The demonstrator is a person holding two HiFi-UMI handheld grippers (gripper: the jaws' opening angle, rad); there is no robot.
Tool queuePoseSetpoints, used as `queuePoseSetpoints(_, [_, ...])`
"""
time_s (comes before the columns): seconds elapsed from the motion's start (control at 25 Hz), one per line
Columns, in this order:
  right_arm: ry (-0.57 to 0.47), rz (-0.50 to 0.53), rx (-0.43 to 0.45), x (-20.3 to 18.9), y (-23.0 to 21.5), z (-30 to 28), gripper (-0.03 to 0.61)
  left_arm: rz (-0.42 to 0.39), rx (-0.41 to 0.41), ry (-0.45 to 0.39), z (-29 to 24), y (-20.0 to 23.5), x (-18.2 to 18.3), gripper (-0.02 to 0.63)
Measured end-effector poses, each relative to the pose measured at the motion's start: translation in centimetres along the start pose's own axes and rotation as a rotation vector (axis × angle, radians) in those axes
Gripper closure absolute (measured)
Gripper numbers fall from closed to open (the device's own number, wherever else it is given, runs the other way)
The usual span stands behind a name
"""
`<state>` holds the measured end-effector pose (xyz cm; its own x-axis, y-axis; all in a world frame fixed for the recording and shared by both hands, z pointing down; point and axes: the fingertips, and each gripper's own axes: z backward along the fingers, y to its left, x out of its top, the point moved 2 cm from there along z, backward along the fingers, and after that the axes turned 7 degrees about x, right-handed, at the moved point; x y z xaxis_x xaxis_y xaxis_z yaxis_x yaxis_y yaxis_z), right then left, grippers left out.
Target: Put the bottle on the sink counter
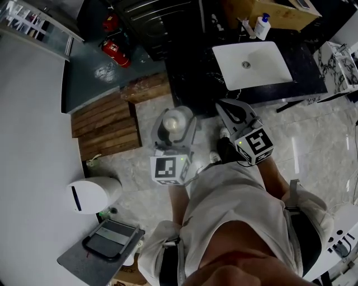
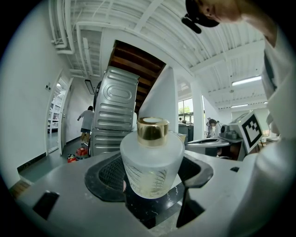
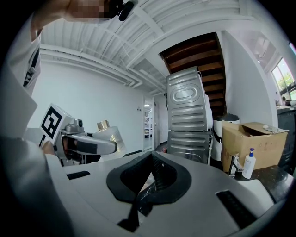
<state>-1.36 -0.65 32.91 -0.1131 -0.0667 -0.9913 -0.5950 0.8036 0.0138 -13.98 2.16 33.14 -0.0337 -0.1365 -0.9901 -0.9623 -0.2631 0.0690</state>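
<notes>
A frosted glass bottle (image 1: 175,119) with a gold cap is held upright between the jaws of my left gripper (image 1: 174,130), above the grey floor just short of the black sink counter (image 1: 193,78). In the left gripper view the bottle (image 2: 151,157) fills the middle, with both pads of the gripper (image 2: 153,179) pressed to its sides. My right gripper (image 1: 228,107) hangs beside it to the right, at the counter's near edge. Its jaws (image 3: 149,179) are shut with nothing between them. The white sink basin (image 1: 251,64) lies beyond it.
A soap dispenser (image 1: 262,26) and a cardboard box (image 1: 268,12) stand behind the sink. Wooden pallets (image 1: 106,125) and fire extinguishers (image 1: 116,51) lie to the left. A white bin (image 1: 92,194) stands at lower left. Stacked metal machines (image 3: 187,115) rise ahead.
</notes>
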Motion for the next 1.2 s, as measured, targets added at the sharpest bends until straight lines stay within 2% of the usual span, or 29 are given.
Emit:
queuePoseSetpoints(0.6, [-0.014,-0.014,0.058,0.5,-5.6,-4.6,0.58,-0.018,0.046,0.018,-6.6,1.8,0.9,0.287])
queuePoseSetpoints(1.2, [-0.043,-0.033,0.151,1.1,-12.6,-7.6,0.58,-0.037,0.14,0.036,-13.1,1.6,2.1,0.287])
